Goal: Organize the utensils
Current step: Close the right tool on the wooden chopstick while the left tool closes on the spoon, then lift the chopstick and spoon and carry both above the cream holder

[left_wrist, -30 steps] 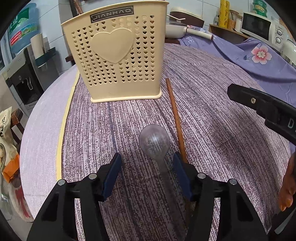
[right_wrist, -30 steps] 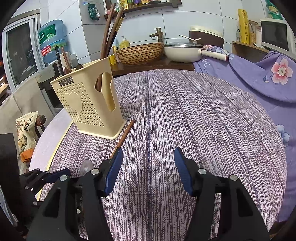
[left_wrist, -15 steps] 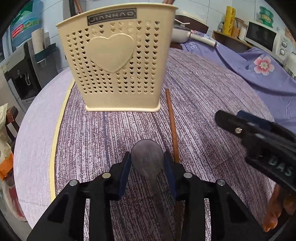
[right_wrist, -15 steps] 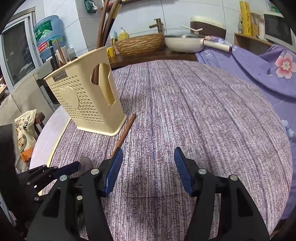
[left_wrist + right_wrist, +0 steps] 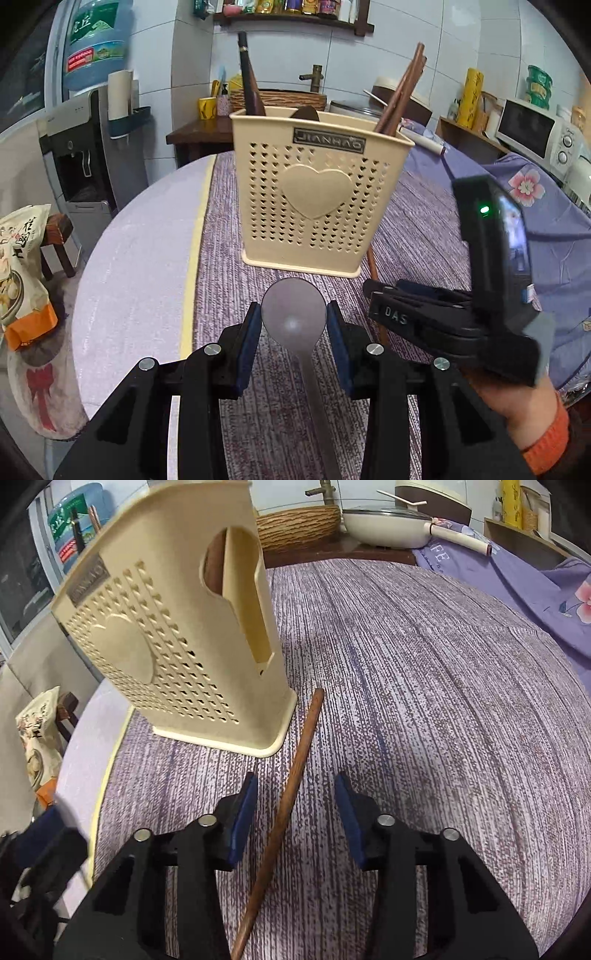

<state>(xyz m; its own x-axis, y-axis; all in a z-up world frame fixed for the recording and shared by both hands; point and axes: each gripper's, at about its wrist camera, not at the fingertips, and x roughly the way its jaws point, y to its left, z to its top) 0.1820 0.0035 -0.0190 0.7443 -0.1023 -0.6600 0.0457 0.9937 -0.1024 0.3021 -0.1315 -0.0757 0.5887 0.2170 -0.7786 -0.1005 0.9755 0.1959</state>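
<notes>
My left gripper (image 5: 293, 325) is shut on the bowl of a grey metal spoon (image 5: 293, 314), held above the table with its handle running back toward the camera. Just beyond stands the cream perforated utensil holder (image 5: 317, 192) with dark wooden utensils and chopsticks in it. A brown wooden chopstick (image 5: 291, 779) lies on the striped purple tablecloth beside the holder (image 5: 177, 646). My right gripper (image 5: 295, 801) straddles that chopstick. Its jaws are closing and the pads stand clear of the wood on both sides. A hand holds the right gripper (image 5: 373, 291), which the left wrist view shows at the right.
A cream pan (image 5: 384, 520) and a woven basket (image 5: 295, 524) sit on a counter behind the table. Purple flowered cloth (image 5: 535, 206) covers the right side. A water dispenser (image 5: 81, 162) and a snack bag (image 5: 22, 266) stand off the table's left edge.
The left gripper closed on the spoon's bowl and lifted it toward the holder. The right gripper swung left and down over the chopstick, and its jaws narrowed.
</notes>
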